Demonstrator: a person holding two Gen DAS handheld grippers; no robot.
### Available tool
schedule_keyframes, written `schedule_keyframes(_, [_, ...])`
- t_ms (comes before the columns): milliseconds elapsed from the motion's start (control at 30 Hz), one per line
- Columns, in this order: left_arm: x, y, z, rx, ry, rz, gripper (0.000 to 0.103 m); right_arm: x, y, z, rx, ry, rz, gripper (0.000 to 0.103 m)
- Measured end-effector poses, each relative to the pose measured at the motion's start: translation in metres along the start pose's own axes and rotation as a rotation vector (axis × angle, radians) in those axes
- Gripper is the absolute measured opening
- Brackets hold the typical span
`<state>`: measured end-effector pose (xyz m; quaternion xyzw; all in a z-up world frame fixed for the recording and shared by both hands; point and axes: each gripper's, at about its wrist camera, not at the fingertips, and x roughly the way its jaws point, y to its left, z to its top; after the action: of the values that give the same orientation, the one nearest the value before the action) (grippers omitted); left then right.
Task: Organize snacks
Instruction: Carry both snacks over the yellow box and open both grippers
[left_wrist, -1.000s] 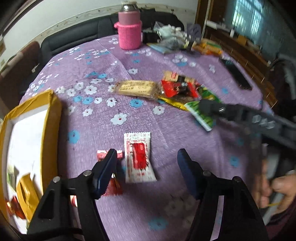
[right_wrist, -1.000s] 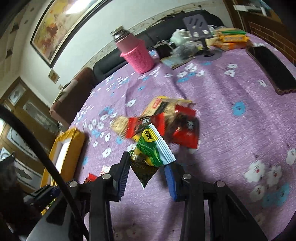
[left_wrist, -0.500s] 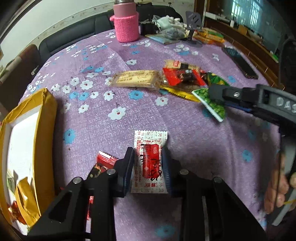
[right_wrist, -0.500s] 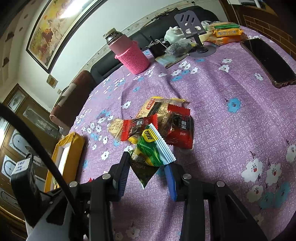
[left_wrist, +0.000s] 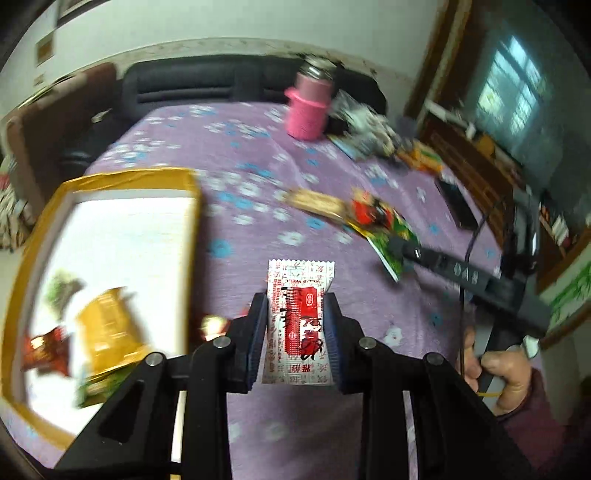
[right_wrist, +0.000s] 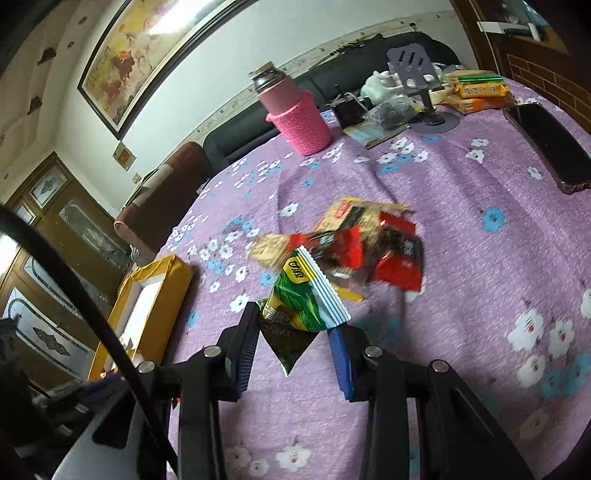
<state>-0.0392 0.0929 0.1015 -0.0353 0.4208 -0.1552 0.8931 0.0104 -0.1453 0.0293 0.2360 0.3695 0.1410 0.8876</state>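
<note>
The left claw (left_wrist: 297, 325) is clamped on a white and red sachet (left_wrist: 299, 321), held above the purple flowered table (left_wrist: 258, 229). Just to its left lies the yellow box (left_wrist: 184, 177), with several wrappers inside. The right claw (right_wrist: 293, 341) grips a green snack packet (right_wrist: 306, 299) above the cloth. Beyond it sits a heap of red and gold snacks (right_wrist: 354, 243), then a pink flask (right_wrist: 299, 118), a black phone (right_wrist: 550, 140) and a phone stand (right_wrist: 417, 74).

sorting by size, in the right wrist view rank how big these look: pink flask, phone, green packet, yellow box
1. Pink flask and phone: look alike, unranked.
2. Yellow box, partly hidden.
3. Green packet, close to the camera, so really smaller.
</note>
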Motion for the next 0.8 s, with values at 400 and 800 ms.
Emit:
schedule_keyframes(400, [-0.052, 0.143, -0.025, -0.223, -0.069, 0.223, 0.032, 0.001, 0.123, -0.027, -0.174, 0.124, 0.135, 0.036])
schedule_keyframes(800, [-0.031, 0.186, -0.058, -0.314, 0.003, 0.217, 0.033, 0.073, 0.223, -0.089, -0.398, 0.344, 0.155, 0.036])
